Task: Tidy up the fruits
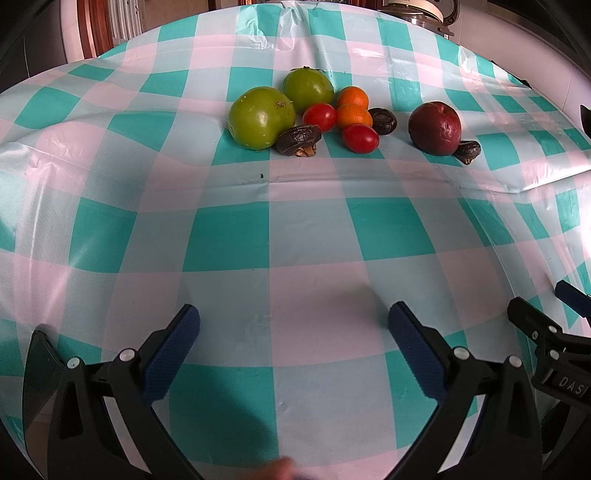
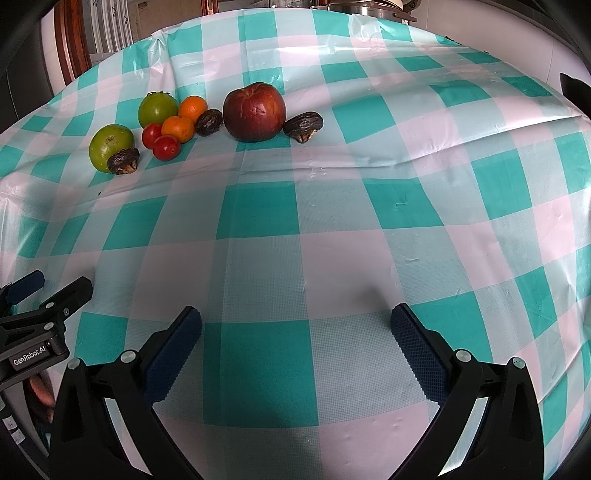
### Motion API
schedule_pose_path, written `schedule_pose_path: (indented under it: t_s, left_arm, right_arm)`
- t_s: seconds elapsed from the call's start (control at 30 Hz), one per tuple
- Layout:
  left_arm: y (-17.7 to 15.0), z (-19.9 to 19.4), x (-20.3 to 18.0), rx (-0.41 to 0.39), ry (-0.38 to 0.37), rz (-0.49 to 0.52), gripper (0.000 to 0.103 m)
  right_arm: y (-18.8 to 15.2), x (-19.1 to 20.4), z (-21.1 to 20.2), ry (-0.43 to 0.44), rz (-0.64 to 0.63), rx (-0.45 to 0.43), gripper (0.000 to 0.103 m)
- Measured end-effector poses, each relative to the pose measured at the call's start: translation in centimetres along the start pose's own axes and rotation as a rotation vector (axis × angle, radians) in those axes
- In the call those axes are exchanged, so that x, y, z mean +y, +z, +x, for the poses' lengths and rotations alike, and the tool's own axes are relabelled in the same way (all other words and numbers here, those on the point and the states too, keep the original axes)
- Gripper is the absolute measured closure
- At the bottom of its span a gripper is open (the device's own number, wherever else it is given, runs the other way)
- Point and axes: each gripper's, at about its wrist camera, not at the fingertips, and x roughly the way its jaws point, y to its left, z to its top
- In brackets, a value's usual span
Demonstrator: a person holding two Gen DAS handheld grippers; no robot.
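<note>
The fruits are gathered toward the far side of a table covered by a teal, pink and white checked tablecloth. The red apple is taken as the landmark. Just to its right, touching or nearly touching it, a dark wrinkled date is seen. To its left, close by, a second date lies against two small oranges, one behind the other. Further left of the apple two cherry tomatoes are set in front of the oranges. Behind them, left of the apple, a green apple is placed, and furthest left a second green apple sits with a third date resting against its front.

The left gripper is held low over the cloth, well short of the apple, its blue-padded fingers spread wide with nothing between them. The right gripper is likewise held near the front edge, fingers wide apart and holding nothing. At the far edge of the table, behind the apple, a metal cooking appliance is partly visible.
</note>
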Motion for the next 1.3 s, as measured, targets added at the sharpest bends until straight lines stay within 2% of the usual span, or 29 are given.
schedule_pose_path:
  t_s: [0.2, 0.43, 0.5, 0.53, 0.6, 0.67, 0.8, 0.97, 1.03, 1.1, 1.17, 1.3]
  left_arm:
    - [0.9, 0.6, 0.0, 0.007, 0.018, -0.033, 0.001]
    - [2.6, 1.7, -0.2, 0.026, -0.035, 0.031, 0.001]
    - [3.0, 2.0, 0.1, 0.021, -0.06, 0.03, 0.001]
    - [3.3, 2.1, 0.3, 0.015, -0.077, 0.021, 0.001]
    - [3.8, 2.2, 1.0, -0.002, -0.103, -0.007, 0.001]
    - [4.3, 2.2, 1.9, -0.031, -0.112, -0.038, 0.001]
    - [5.7, 3.2, 2.4, -0.02, -0.135, -0.053, 0.001]
    - [6.2, 3.4, 2.9, -0.029, -0.14, -0.07, 0.001]
    - [6.3, 3.3, 2.8, -0.041, -0.135, -0.064, 0.001]
    - [6.6, 3.3, 2.6, -0.059, -0.123, -0.052, 0.006]
    - [6.9, 3.6, 2.5, -0.056, -0.118, -0.045, 0.016]
    - [7.9, 4.5, 2.2, -0.041, -0.124, -0.038, 0.029]
  right_arm:
    - [0.9, 0.2, 0.7, 0.006, -0.006, 0.002, 0.004]
    - [5.1, -0.5, 3.2, 0.005, -0.032, -0.013, 0.005]
    - [6.6, -0.8, 4.2, 0.014, -0.048, -0.023, 0.012]
    - [7.4, -0.9, 4.8, 0.023, -0.057, -0.022, 0.021]
    - [9.4, -1.4, 6.1, 0.05, -0.067, -0.023, 0.03]
    - [10.8, -1.8, 7.0, 0.052, -0.078, -0.025, 0.03]
    - [13.5, -1.9, 8.7, 0.079, -0.136, -0.03, 0.038]
    - [15.0, -1.5, 9.4, 0.092, -0.21, -0.041, 0.042]
    - [15.4, -1.9, 9.6, 0.129, -0.21, -0.036, 0.05]
    - [15.9, -2.5, 9.8, 0.147, -0.194, -0.033, 0.061]
    - [15.7, -2.9, 9.4, 0.139, -0.18, -0.035, 0.061]
    - [13.4, -3.5, 7.1, 0.162, -0.095, -0.046, 0.061]
